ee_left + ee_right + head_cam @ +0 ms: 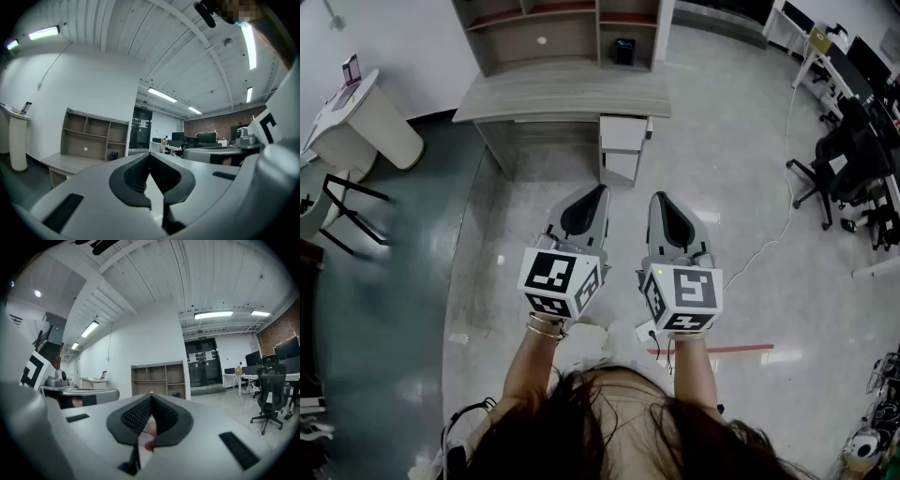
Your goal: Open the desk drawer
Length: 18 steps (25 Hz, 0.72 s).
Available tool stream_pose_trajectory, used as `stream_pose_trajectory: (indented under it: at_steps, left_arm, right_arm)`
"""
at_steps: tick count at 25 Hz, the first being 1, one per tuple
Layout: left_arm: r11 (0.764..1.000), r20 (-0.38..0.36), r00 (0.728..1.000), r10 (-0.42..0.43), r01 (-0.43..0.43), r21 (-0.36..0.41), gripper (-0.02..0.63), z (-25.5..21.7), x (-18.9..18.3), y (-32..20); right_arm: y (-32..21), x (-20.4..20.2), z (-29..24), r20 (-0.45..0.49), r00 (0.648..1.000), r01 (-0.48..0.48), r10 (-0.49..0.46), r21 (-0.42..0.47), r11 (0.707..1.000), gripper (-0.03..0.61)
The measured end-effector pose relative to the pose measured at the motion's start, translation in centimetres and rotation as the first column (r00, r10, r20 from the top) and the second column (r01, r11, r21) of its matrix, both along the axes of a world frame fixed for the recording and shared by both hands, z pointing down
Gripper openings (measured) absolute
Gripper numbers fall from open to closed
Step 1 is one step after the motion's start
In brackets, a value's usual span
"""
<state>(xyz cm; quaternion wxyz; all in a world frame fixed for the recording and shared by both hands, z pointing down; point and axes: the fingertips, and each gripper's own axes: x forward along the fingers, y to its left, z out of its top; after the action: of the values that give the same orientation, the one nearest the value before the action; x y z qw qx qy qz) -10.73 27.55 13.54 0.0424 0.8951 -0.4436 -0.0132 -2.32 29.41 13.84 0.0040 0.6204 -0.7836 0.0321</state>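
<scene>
A grey desk (562, 98) with a shelf hutch (553, 33) stands against the far wall. A white drawer unit (622, 148) sits under the desk's right end. My left gripper (599, 190) and right gripper (657, 197) are held side by side over the floor, well short of the desk, both pointing level toward it. Each is shut with nothing between its pads. In the left gripper view the desk (70, 161) and hutch (93, 139) lie ahead to the left of the closed left gripper (150, 154). In the right gripper view the hutch (157, 379) stands beyond the closed right gripper (151, 394).
A white rounded stand (370, 122) and a black folding frame (347, 211) are at the left. A black office chair (839, 159) and desks with monitors (853, 66) are at the right. A white cable (773, 230) and a strip of red tape (722, 349) lie on the floor.
</scene>
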Motion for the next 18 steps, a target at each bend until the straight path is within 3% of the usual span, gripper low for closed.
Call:
stream_pose_trajectory:
  at_steps: [11,18]
  left_arm:
    - [0.998,0.030,0.998,-0.054,0.052,0.039,-0.002,0.6,1.5,0.1]
    - [0.997,0.017,0.998,-0.068,0.067,0.031,-0.002,1.6,1.7,-4.1]
  right_arm:
    - [-0.3,2.2,1.2,-0.022,1.000,0.017,-0.017,0.005,1.000,0.018]
    - [-4.1,3.3,2.7,-0.008,1.000,0.002,-0.002,-0.019,1.000,0.018]
